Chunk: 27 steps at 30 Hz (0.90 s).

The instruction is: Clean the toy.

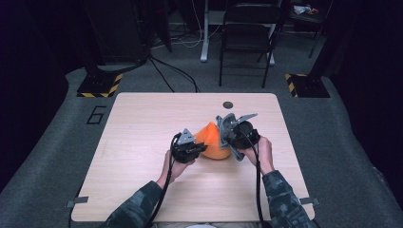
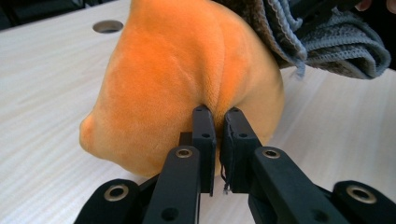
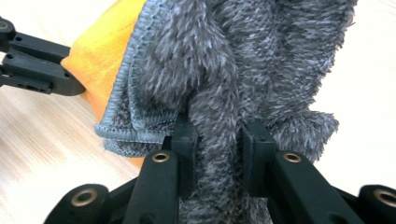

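Orange cloth [image 1: 211, 142] lies bunched in a soft mound near the middle of the table [image 1: 142, 142], slightly toward the right edge and the near edge, with a grey towel [image 3: 243, 70] draped against its right side and touching it. Left gripper [image 2: 217, 140]: jaws nearly closed, a thin fold of the orange plush pinched between the pads at the mound's near face. Right gripper [image 3: 217, 140]: jaws closed on a thick bunch of the grey pile, which keeps them somewhat apart; the towel's stitched hem hangs folded just beside the left jaw. Judgement on handling: both pieces look light, limp and compressible, not fragile; the orange plush is short-napped and may slip out of a shallow pinch, so a deeper bite on a fold or a hemmed edge would hold better. The grey towel is shaggy and grips readily, and its hem is the firmest place to take. The two may drag each other if pulled apart quickly. Surface: pale wood-grain tabletop with rounded corners and a round cable hole [image 1: 228, 105] near the far edge. Room: dark, grey carpet, a folding chair [image 1: 247, 33] beyond the far edge, yellow-and-black striped stand bases [image 1: 100, 85] off both far corners, loose cables on the floor.
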Motion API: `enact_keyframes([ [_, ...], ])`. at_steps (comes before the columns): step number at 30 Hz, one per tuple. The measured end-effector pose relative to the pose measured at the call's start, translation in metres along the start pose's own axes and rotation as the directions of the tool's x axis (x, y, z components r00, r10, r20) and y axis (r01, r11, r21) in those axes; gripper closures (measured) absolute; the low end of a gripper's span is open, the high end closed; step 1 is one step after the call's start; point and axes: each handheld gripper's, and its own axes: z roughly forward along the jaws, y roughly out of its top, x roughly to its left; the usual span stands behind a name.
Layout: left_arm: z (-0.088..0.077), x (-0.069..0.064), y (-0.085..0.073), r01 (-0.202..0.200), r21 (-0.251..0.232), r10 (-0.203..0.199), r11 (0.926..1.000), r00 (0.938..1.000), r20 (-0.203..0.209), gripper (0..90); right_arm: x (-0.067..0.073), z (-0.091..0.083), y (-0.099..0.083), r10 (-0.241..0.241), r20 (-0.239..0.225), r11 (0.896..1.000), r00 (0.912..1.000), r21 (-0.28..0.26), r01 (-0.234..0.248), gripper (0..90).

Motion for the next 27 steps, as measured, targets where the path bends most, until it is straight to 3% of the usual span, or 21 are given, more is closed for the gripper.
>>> enact_keyframes([
  [2, 0.001, 0.003, -0.001, 0.011, 0.014, -0.011, 0.9998, 0.9998, -0.015, 84.5, 0.002, -0.002, 0.002, 0.001, 0.011, 1.0, 0.9999, -0.027, -0.001, 70.7],
  [3, 0.002, 0.004, -0.003, 0.035, 0.012, -0.035, 0.9993, 0.9992, -0.017, 84.5, 0.004, -0.005, 0.003, 0.013, 0.013, 0.998, 0.9998, -0.055, -0.012, 70.7],
  [7, 0.003, 0.012, -0.006, 0.055, 0.034, -0.053, 0.9979, 0.9976, -0.044, 84.4, 0.018, -0.01, 0.009, 0.026, -0.024, 0.989, 0.9994, -0.147, -0.03, 70.5],
  [8, 0.003, 0.012, -0.006, 0.055, 0.034, -0.053, 0.9979, 0.9976, -0.044, 84.4, 0.022, -0.008, 0.01, 0.01, -0.034, 0.99, 0.9994, -0.14, -0.015, 70.4],
  [9, 0.003, 0.013, -0.007, 0.031, 0.042, -0.028, 0.9986, 0.9974, -0.066, 84.4, 0.027, -0.003, 0.011, -0.008, -0.028, 0.992, 0.9996, -0.125, 0.004, 70.3],
  [11, 0.003, 0.014, -0.008, 0.019, 0.06, -0.014, 0.998, 0.997, -0.076, 84.4, 0.033, 0.01, 0.011, -0.05, -0.003, 0.996, 0.9988, -0.074, 0.049, 70.1],
  [13, 0.005, 0.014, -0.011, 0.011, 0.067, -0.005, 0.9977, 0.9969, -0.078, 84.3, 0.035, 0.018, 0.008, -0.051, 0.002, 0.997, 0.9987, -0.059, 0.051, 70.1],
  [18, 0.004, 0.015, -0.012, 0.01, 0.067, -0.005, 0.9977, 0.997, -0.077, 84.3, 0.028, 0.017, 0.007, -0.067, 0.011, 0.998, 0.9977, -0.012, 0.067, 69.9],
  [24, 0.005, 0.016, -0.014, 0.006, 0.063, -0.002, 0.998, 0.9972, -0.075, 84.2, 0.008, 0.02, -0.002, -0.007, -0.01, 0.998, 0.9999, 0.056, 0.007, 69.9],
  [25, 0.005, 0.015, -0.014, -0.009, 0.059, 0.014, 0.9982, 0.9969, -0.078, 84.2, 0.001, 0.024, -0.007, 0.016, -0.013, 0.997, 0.9998, 0.08, -0.015, 69.9],
  [27, 0.005, 0.014, -0.015, -0.003, 0.058, 0.007, 0.9983, 0.9972, -0.075, 84.1, -0.005, 0.027, -0.012, 0.055, -0.032, 0.994, 0.998, 0.097, -0.051, 69.9],
])
